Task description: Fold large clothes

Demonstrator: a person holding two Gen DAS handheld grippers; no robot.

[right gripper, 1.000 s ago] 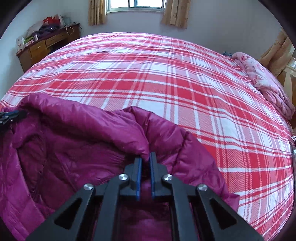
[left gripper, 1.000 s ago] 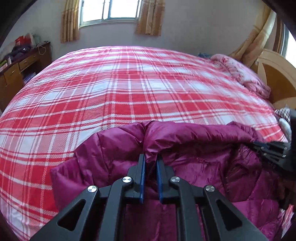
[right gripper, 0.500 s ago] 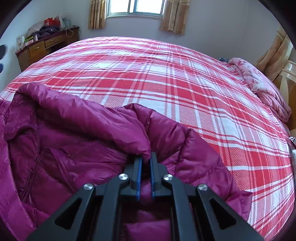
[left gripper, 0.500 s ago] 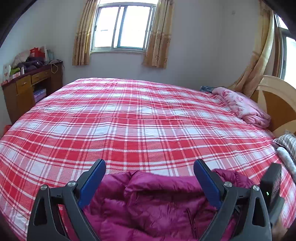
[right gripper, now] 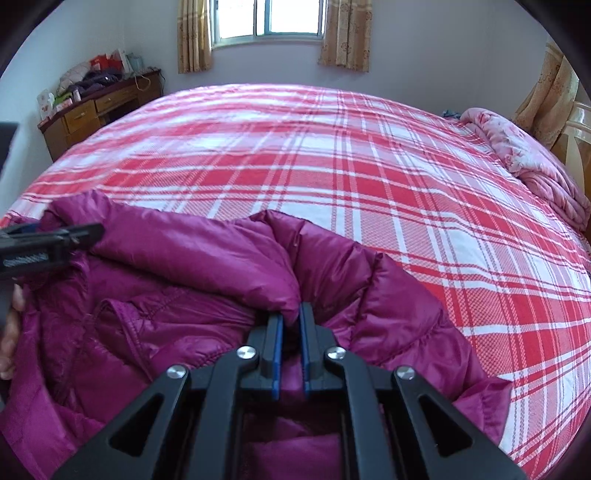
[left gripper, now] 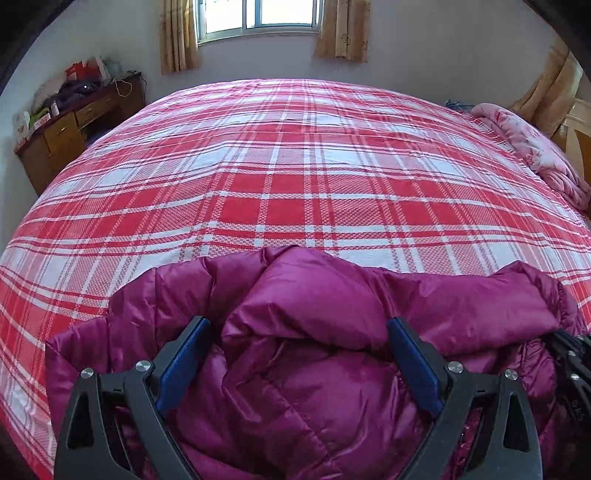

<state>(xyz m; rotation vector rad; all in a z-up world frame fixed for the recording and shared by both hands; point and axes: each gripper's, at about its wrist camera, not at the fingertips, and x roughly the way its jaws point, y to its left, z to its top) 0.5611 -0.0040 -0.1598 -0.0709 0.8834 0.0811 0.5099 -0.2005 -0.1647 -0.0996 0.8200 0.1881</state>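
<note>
A magenta puffer jacket point(left gripper: 303, 369) lies bunched at the near edge of a bed with a red and white plaid cover point(left gripper: 295, 177). My left gripper point(left gripper: 298, 325) is open, its jaws wide apart over a raised fold of the jacket, holding nothing. My right gripper point(right gripper: 290, 314) is shut on a fold of the jacket point(right gripper: 221, 266) near its right side. The left gripper also shows at the left edge of the right wrist view point(right gripper: 48, 240), and the right gripper shows at the right edge of the left wrist view point(left gripper: 570, 354).
A pink floral quilt point(left gripper: 532, 155) lies rolled at the far right of the bed beside a wooden headboard point(left gripper: 580, 136). A cluttered wooden desk point(left gripper: 70, 122) stands at the left wall. A curtained window point(left gripper: 258, 14) is at the back.
My left gripper let go of the jacket fold and opened wide, rose, then came back down over the jacket. My right gripper has kept its hold on the jacket.
</note>
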